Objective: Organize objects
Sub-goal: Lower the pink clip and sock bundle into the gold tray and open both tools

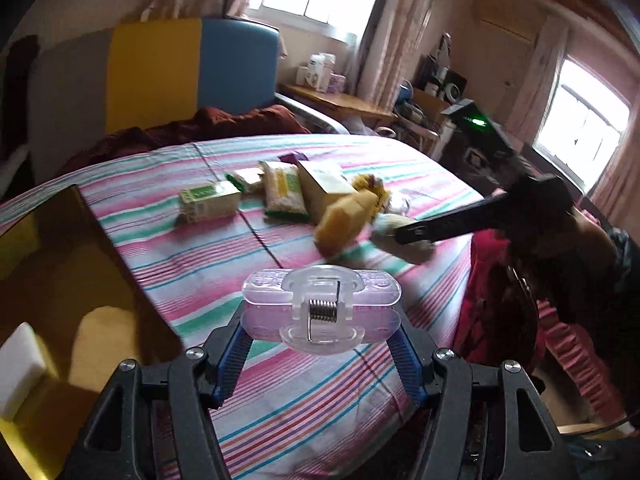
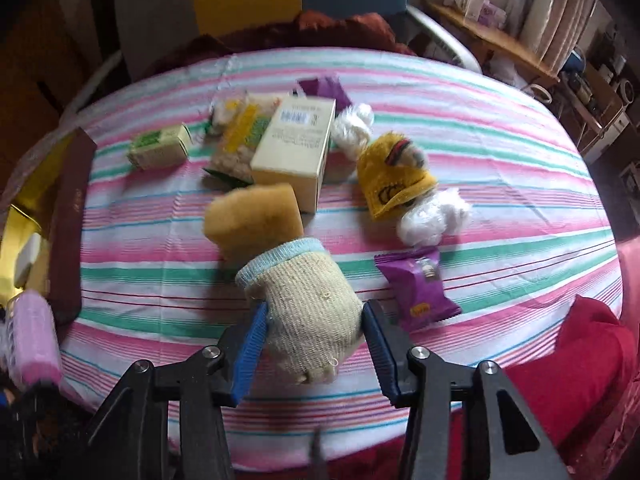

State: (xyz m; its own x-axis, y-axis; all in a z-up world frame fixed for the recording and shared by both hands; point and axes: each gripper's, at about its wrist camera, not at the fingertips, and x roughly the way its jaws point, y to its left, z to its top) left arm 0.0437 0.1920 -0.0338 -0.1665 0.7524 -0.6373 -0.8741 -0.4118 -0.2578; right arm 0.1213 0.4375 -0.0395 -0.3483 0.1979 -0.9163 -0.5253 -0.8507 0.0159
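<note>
Where sunlight enters, striped bedsheet (image 2: 460,128).

My bed (image 2: 500,168) wears a pink, white and green striped sheet. At its centre lies a cream box (image 2: 294,148), a small green box (image 2: 160,146) at nine o'clock of it, a purple packet (image 2: 418,284) at five o'clock, a dark red box (image 2: 70,216) along the left edge.

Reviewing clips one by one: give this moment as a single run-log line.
left gripper: shut on clip | right gripper: shut on sock with sponge inside | on bed: boxes, snack packs, plush
</note>
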